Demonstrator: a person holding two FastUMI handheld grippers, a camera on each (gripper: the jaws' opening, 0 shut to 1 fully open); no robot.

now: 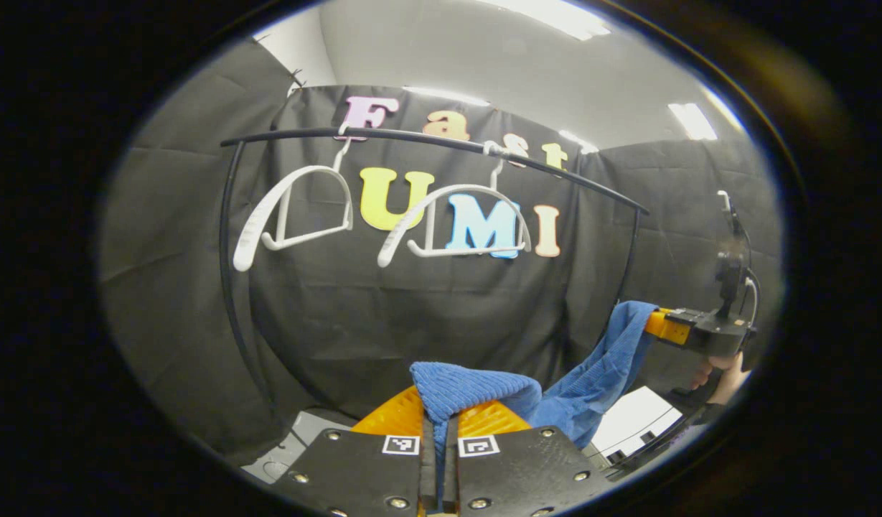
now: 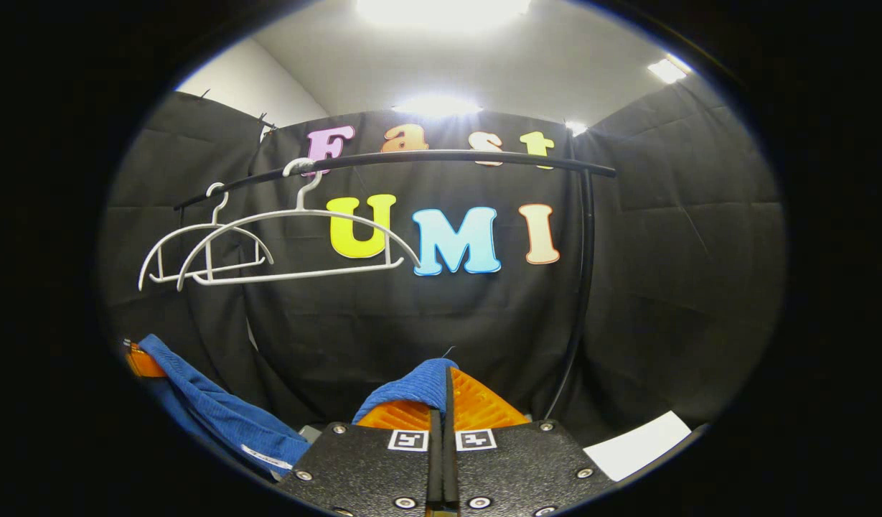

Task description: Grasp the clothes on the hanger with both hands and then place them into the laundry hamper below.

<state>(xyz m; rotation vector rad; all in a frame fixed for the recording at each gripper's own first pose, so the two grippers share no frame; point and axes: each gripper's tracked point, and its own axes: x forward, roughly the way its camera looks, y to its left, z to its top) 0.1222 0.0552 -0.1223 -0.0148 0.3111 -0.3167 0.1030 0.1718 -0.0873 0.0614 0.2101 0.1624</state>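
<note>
both grippers' jaws pressed together on the blue garment point(image 1: 476, 391) – left gripper point(image 1: 441, 424), right gripper point(image 2: 441, 402).

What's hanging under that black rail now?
Two bare white hangers hang from the black rail. The blue garment is off them, stretched between the left gripper and right gripper. The space below the garment is hidden.

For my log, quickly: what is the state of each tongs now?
Left tongs: closed, holding the blue cloth.
Right tongs: closed, holding the same blue cloth.
</note>
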